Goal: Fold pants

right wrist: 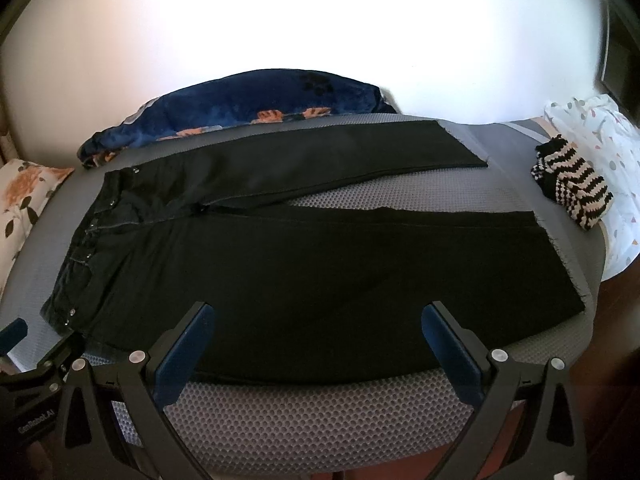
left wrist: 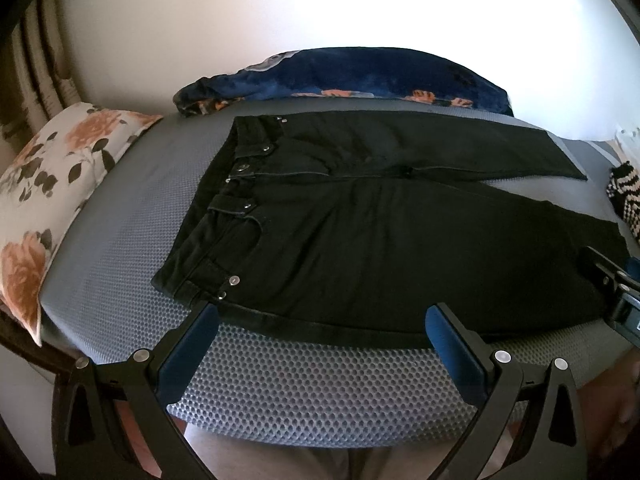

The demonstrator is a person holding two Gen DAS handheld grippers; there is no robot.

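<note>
Two grippers are in your hands, and both hang over the near edge of the grey mesh mat (left wrist: 320, 400) with nothing between their fingers. Your left gripper (left wrist: 322, 322) has its jaws spread wide, the blue pads pointing at the near side seam of the black pants (left wrist: 360, 248) close to the waistband corner; the left fingertip sits just beside that corner, though you cannot tell from this view whether it touches the cloth. Your right gripper (right wrist: 318, 320) is likewise wide open, its tips over the near leg further toward the hem, and it grips nothing.

The pants lie flat on the mat, front side up, waistband (left wrist: 224, 208) to your left with its metal button and rivets showing, legs running out to the right. The two legs part in a narrow V from the crotch, so a wedge of mat shows between them (the far leg hem (right wrist: 464, 148) lies well apart from the near leg hem (right wrist: 560, 264)). Both hems look raw and frayed.

Around the mat you have a floral pillow (left wrist: 44, 184) at the left, a dark blue blanket (left wrist: 360, 76) with orange flowers bunched along the far edge, and a black-and-white striped knit piece (right wrist: 572, 188) near the right end, resting against a pale patterned cloth (right wrist: 600, 136). Each wrist view catches the other gripper's body at its side edge
</note>
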